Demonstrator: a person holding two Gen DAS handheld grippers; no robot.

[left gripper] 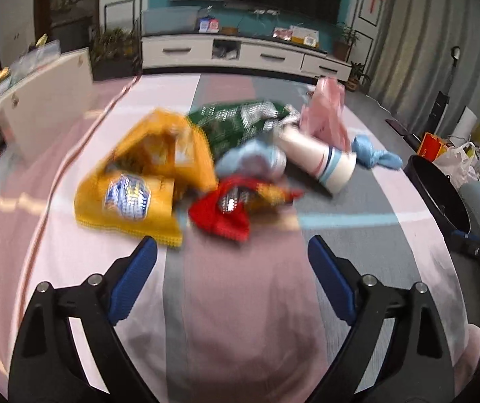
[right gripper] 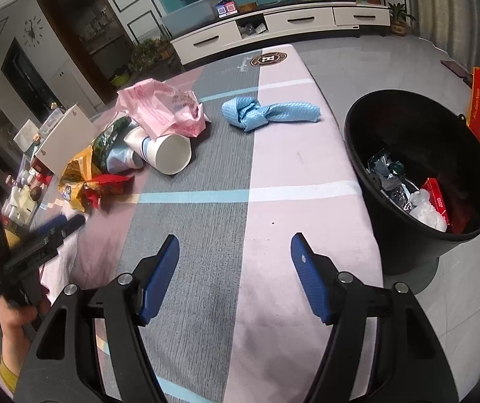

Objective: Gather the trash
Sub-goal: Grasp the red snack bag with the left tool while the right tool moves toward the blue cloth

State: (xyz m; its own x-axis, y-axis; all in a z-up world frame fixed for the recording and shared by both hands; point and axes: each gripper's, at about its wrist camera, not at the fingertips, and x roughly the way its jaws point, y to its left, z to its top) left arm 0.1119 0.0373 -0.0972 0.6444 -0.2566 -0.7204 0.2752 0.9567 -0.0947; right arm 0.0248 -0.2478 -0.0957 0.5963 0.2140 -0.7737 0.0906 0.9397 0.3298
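Observation:
A heap of trash lies on the pink and grey cloth: a yellow snack bag [left gripper: 139,181], a red wrapper [left gripper: 230,208], a green foil bag [left gripper: 240,117], a tipped paper cup [left gripper: 320,161], a pink plastic bag [left gripper: 324,114] and a knotted blue cloth [left gripper: 374,156]. My left gripper [left gripper: 231,248] is open just short of the yellow bag and red wrapper, nothing between its pads. My right gripper [right gripper: 235,245] hangs open over bare cloth, left of the black bin [right gripper: 421,174]. In the right wrist view the paper cup [right gripper: 169,154], pink bag [right gripper: 162,107] and blue cloth [right gripper: 267,112] lie farther off.
The black bin stands beside the table's right edge with wrappers inside. A white board [right gripper: 65,141] and cluttered items sit at the left. A TV cabinet [left gripper: 240,52] lines the far wall. A hand [right gripper: 14,322] holds the left gripper's handle at the lower left of the right wrist view.

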